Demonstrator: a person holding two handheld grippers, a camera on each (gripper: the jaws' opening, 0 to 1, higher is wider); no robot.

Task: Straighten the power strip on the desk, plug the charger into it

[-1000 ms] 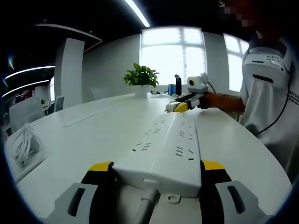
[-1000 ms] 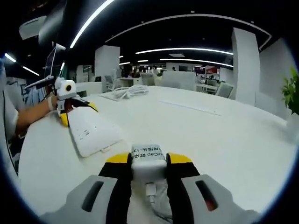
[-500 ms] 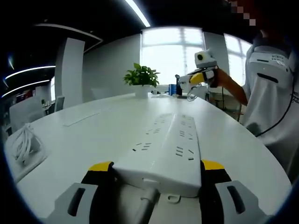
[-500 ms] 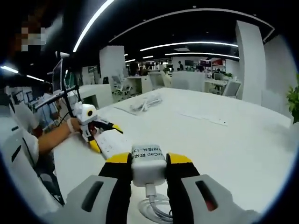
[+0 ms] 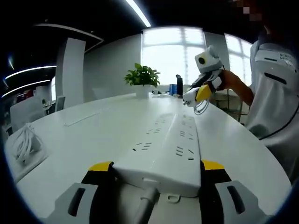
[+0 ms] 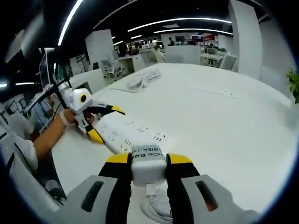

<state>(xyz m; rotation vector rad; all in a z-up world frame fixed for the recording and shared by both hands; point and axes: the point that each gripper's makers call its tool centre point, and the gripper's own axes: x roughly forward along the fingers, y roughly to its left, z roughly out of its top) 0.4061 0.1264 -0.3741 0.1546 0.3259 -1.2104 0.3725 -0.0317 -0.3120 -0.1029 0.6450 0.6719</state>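
A wide white desk (image 5: 93, 135) curves through an open office, with a person's white sleeve (image 5: 275, 88) at its edge. Along the desk lies the white power strip (image 5: 170, 144), flat, sockets up, its cord end toward the left gripper (image 5: 156, 175). That gripper's yellow-tipped jaws stand spread to the strip's full width, one pressed against each side of the cord end, so the claw has the strip clamped between them. In the right gripper view the same strip (image 6: 128, 135) runs slantwise across the desk (image 6: 224, 121) from the left gripper (image 6: 96, 123) toward the camera, a hand (image 6: 65, 119) behind that gripper.

The right gripper (image 6: 148, 163) is closed on the white charger (image 6: 148, 161), jaws tight against its two sides, printed label facing up, and its white cable (image 6: 156, 210) looping below between the jaws. In the left gripper view this gripper (image 5: 201, 93) hangs in the air above the strip's far end, not touching it, the charger (image 5: 190, 96) at its tip and a loop of cable (image 5: 202, 107) dangling beneath.

A potted plant (image 5: 141, 79) stands at the desk's far side by the bright window. A bundle of white cable (image 5: 23, 144) lies well apart from the strip; it also lies far off in the right gripper view (image 6: 142, 80).
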